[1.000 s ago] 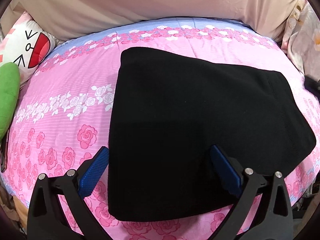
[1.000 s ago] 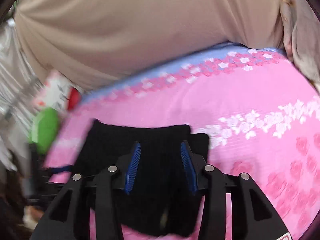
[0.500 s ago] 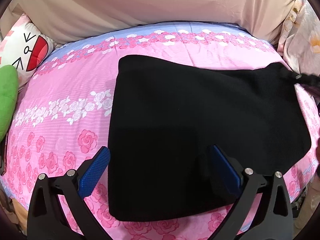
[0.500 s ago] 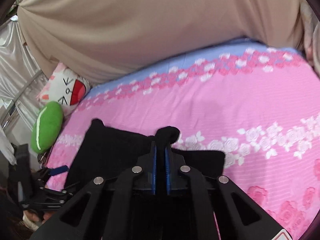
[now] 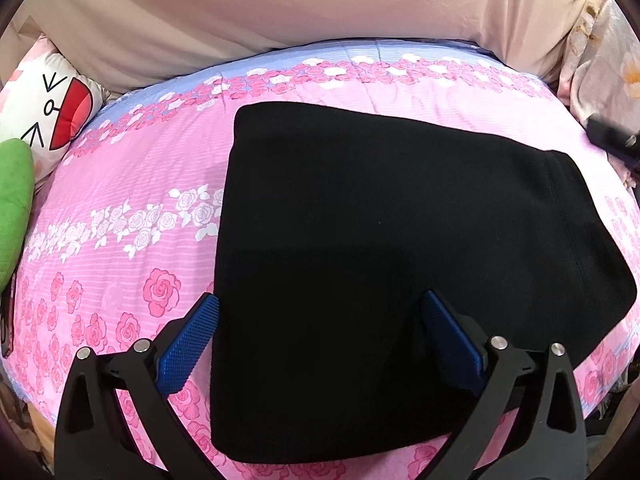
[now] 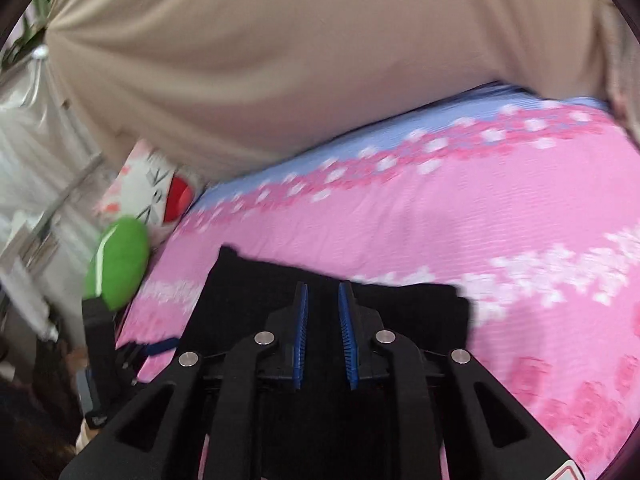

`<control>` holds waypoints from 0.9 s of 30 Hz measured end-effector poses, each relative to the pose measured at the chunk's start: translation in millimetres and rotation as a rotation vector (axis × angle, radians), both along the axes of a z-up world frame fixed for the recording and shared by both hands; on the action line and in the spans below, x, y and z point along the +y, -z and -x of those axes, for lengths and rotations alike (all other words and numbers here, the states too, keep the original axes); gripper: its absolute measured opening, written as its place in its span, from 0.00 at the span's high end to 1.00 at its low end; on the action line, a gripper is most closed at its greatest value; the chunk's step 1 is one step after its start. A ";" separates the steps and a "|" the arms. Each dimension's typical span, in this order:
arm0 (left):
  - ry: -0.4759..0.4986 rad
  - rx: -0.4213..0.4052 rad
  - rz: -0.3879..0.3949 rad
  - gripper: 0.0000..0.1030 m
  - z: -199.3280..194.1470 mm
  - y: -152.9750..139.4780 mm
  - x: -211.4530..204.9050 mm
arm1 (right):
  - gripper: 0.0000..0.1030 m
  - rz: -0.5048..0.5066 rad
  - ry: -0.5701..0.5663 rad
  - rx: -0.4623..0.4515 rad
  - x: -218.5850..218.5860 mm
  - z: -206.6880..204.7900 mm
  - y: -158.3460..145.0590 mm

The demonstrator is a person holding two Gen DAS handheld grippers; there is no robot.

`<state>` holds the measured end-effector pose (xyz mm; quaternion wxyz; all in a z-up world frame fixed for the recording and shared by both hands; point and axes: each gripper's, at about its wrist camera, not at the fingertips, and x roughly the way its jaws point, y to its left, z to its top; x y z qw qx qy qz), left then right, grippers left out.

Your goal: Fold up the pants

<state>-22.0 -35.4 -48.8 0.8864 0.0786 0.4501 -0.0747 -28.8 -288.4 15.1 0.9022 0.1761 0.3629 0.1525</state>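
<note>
Black folded pants (image 5: 384, 264) of soft, matte fleece-like cloth, lying flat as a blunt wedge on a pink rose-printed bedsheet (image 5: 132, 208) with a lilac border. Seen only from the left wrist: a stitched seam down the cloth's right side, crisp rose print, and a black sliver of the other tool at the far right edge. Seen only from the right wrist, and blurred: silvery curtain and metal frame at left. In both: beige draped fabric (image 5: 320, 4) behind the bed, a white cartoon-face cushion (image 5: 44, 104) and a green plush pillow (image 5: 14, 208).

Left gripper (image 5: 320, 320) spread wide, ribbed blue pads either side of the near cloth edge, gripping nothing. Right gripper (image 6: 323, 312) parted by a narrow gap, empty, hovering over the pants (image 6: 332, 304).

Half a second ago, right pads pinched on a raised tuft of black cloth; now released, cloth lying flat again.
</note>
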 end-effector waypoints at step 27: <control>-0.145 -0.078 -0.057 0.04 13.0 -16.0 59.8 | 1.00 0.110 0.119 0.184 12.5 67.6 51.8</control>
